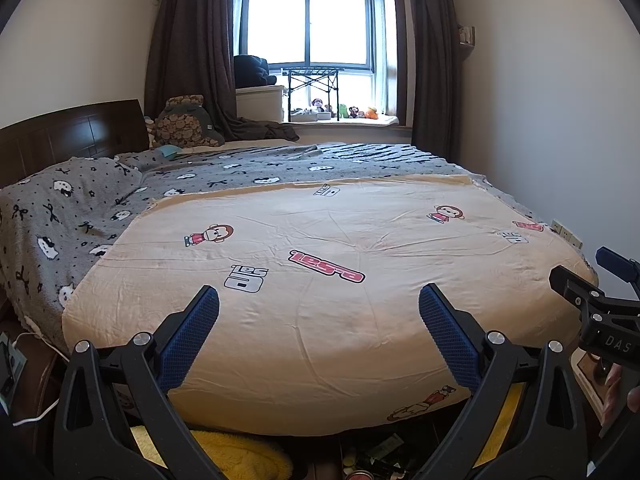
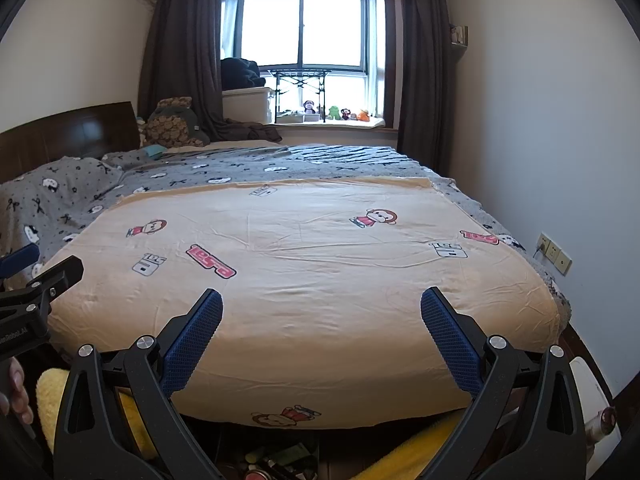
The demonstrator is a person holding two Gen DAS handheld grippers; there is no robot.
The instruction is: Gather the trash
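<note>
Both grippers are held side by side over the near edge of a bed with a peach cartoon-print sheet, which also fills the right wrist view. My left gripper is open and empty, blue pads wide apart. My right gripper is open and empty too; it also shows at the right edge of the left wrist view. Trash, several small items including a can and wrappers, lies on the floor below the bed edge, partly hidden by the grippers.
A yellow fluffy mat lies on the floor under the grippers. A grey patterned blanket covers the bed's far and left part. A dark headboard stands left; the wall with sockets is right. A window with toys is ahead.
</note>
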